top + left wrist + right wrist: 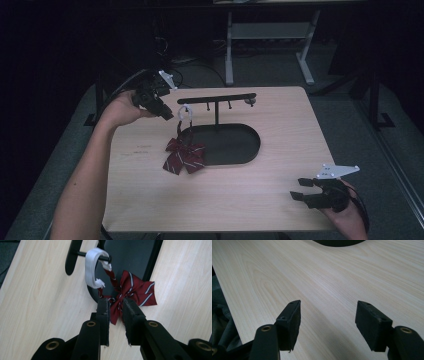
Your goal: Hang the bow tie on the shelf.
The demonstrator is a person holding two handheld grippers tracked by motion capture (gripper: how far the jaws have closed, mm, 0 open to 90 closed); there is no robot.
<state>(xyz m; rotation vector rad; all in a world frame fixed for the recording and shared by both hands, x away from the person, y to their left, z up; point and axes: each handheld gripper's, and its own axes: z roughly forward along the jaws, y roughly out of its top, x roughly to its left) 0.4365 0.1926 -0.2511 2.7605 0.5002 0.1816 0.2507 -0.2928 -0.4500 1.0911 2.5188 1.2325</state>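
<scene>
A dark red striped bow tie lies at the left edge of a black stand's oval base. Its white strap loop hangs over a peg under the left end of the stand's crossbar. My left gripper hovers just left of the loop. Its jaws are a narrow gap apart with nothing between them, and the bow shows beyond the gap. My right gripper rests wide open and empty over the table's near right corner.
The light wooden table carries only the stand and bow. The base's dark edge shows at the top of the right gripper view. A white desk frame stands behind the table in a dark room.
</scene>
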